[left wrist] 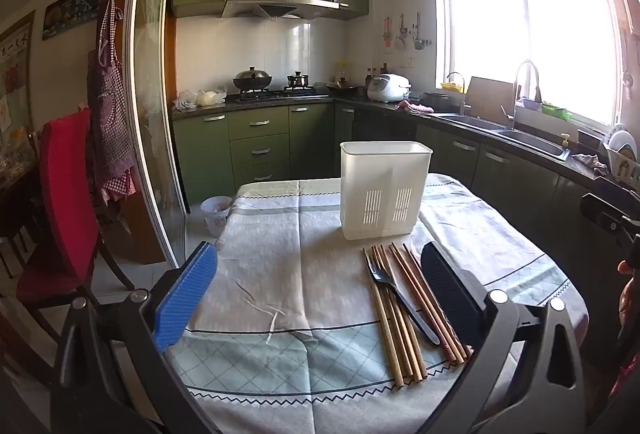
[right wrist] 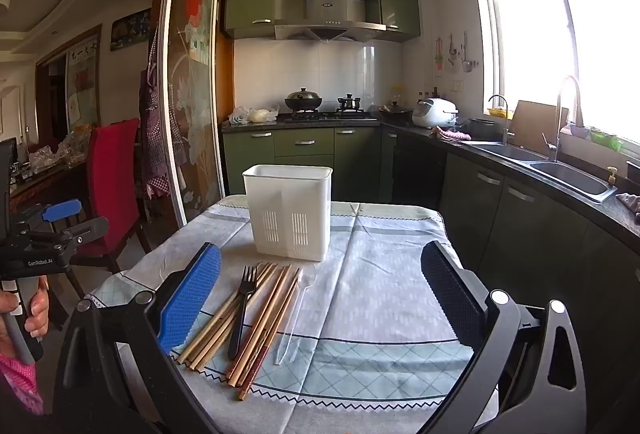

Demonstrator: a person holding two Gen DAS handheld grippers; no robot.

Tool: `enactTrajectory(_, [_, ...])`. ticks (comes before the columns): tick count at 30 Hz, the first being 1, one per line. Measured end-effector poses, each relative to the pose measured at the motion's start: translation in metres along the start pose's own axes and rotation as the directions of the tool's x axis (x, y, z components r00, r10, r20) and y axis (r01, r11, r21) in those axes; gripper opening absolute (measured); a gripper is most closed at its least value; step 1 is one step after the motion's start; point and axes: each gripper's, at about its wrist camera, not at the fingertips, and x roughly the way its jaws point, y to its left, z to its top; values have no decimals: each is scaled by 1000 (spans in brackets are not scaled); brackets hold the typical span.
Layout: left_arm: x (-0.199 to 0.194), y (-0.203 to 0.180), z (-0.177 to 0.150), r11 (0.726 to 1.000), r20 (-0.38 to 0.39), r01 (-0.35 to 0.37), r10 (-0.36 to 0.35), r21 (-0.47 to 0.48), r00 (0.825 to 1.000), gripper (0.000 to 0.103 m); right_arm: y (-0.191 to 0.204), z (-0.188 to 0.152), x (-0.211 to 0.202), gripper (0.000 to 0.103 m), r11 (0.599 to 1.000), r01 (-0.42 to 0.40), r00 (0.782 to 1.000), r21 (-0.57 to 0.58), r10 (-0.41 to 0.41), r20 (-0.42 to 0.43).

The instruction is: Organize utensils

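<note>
On the bench (right wrist: 392,274), spread with a patterned cloth, I see the white caddy (right wrist: 288,212) standing upright at the far side, empty-looking, ready to receive. Just in front lie the chopsticks (right wrist: 256,318) in a loose bundle, with the black fork (right wrist: 242,308) across them and a clear spoon (right wrist: 298,308) beside, all within easy reach. I hold my left claw (left wrist: 320,298) and right claw (right wrist: 320,298) spread wide and empty, hovering short of the pile, presumably to pick the first piece.

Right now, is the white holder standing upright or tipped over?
Upright: the white holder stands on its base on the tablecloth, open rim facing up.
</note>
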Motion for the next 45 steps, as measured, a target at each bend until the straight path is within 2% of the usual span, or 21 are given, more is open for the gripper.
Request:
enactTrajectory(4, [-6, -9, 1, 999, 26, -24, 23, 38, 999, 97, 0, 0, 2, 99, 1000, 0, 1000, 1, 0, -13])
enactTrajectory(5, [-2, -3, 3, 1000, 7, -8, 8, 15, 1000, 97, 0, 0, 2, 99, 1000, 0, 1000, -1, 0, -15])
enactTrajectory(13, [0, 4, 0, 1000, 11, -4, 4, -12, 1000, 97, 1, -1, 1, 99, 1000, -4, 1000, 0, 4, -18])
enactTrajectory(40, [2, 2, -3, 1000, 1, 14, -14, -16, 1000, 97, 12, -15, 10, 99, 1000, -13, 1000, 8, 13, -24])
enactTrajectory(45, [2, 2, -3, 1000, 0, 13, -13, -14, 1000, 97, 5, -8, 8, 99, 1000, -16, 999, 13, 16, -28])
